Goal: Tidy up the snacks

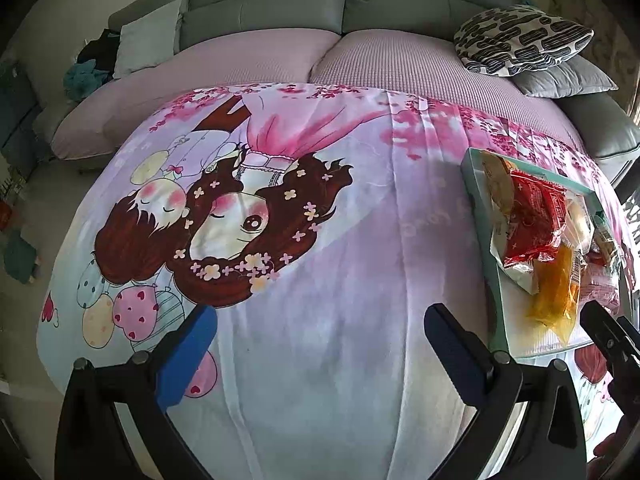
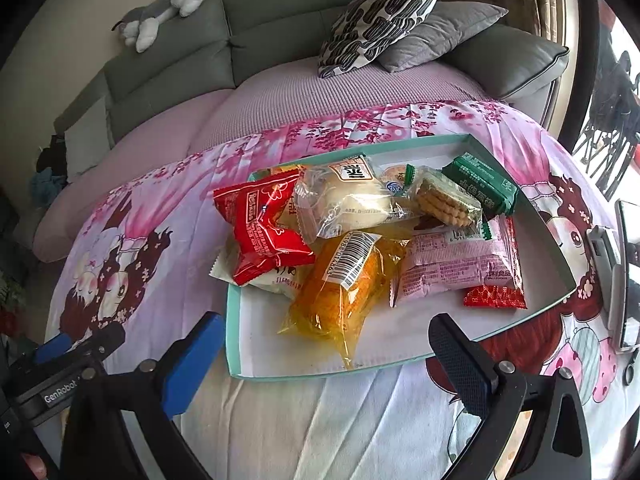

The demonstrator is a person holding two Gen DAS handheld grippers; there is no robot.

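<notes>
Both tools hang wide and empty here: the right hand-held gripper (image 2: 324,350) hovers with its jaws spread, grasping nothing, at the bottom of the right wrist view, just short of the tray (image 2: 236,336) and its heap of snacks. The left hand-held gripper (image 1: 320,338) is spread too, over bare printed cloth (image 1: 320,360) on the tabletop, with the tray off at the right edge of its frame.

Now, the risks. The orange packet (image 2: 344,292) lies nearest, its tail touching the near rim; it looks slick and soft (a pinch could slide off or squash what's inside). The red packet (image 2: 260,228) hangs over the tray's left rim at centre-left, so a nudge might tip it onto the cloth. The bun bag (image 2: 348,204) rests on top of others, and pulling one from below could drag the heap. The tray sits on loose cloth, so a shove may shift it.
</notes>
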